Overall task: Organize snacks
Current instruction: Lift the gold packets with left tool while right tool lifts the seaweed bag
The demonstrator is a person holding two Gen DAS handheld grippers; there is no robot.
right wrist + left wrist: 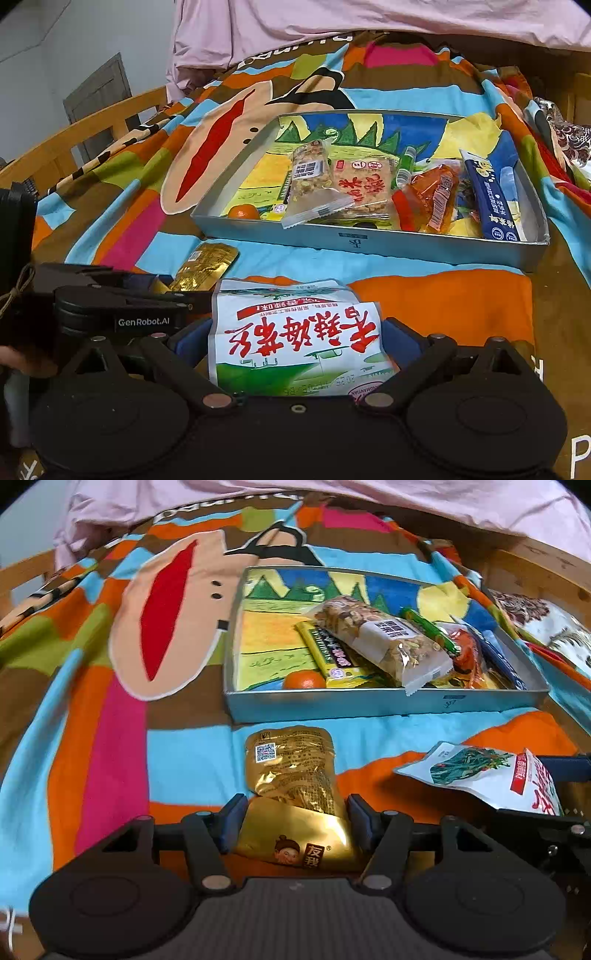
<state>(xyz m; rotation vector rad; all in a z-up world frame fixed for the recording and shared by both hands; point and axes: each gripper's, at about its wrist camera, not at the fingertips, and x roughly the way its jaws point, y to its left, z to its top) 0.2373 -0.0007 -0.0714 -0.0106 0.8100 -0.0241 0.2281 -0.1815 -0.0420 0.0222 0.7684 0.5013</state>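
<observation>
My left gripper (293, 819) is shut on a gold foil snack packet (291, 775), held just in front of the grey metal tray (369, 703). My right gripper (295, 343) is shut on a white and green packet with red characters (295, 332); it also shows in the left wrist view (491, 775). The gold packet shows in the right wrist view (207, 267), left of the white packet. The tray (369, 240) holds several snacks: a nut bar (380, 635), a yellow bar (332, 653), an orange (303, 680), a red packet (432, 195) and a blue stick pack (487, 199).
Everything rests on a bright patchwork blanket (110, 720) over a bed. A pink cloth (332, 494) lies at the far edge. A wooden bed rail (74, 140) runs along the left. Another snack bag (546, 624) lies right of the tray.
</observation>
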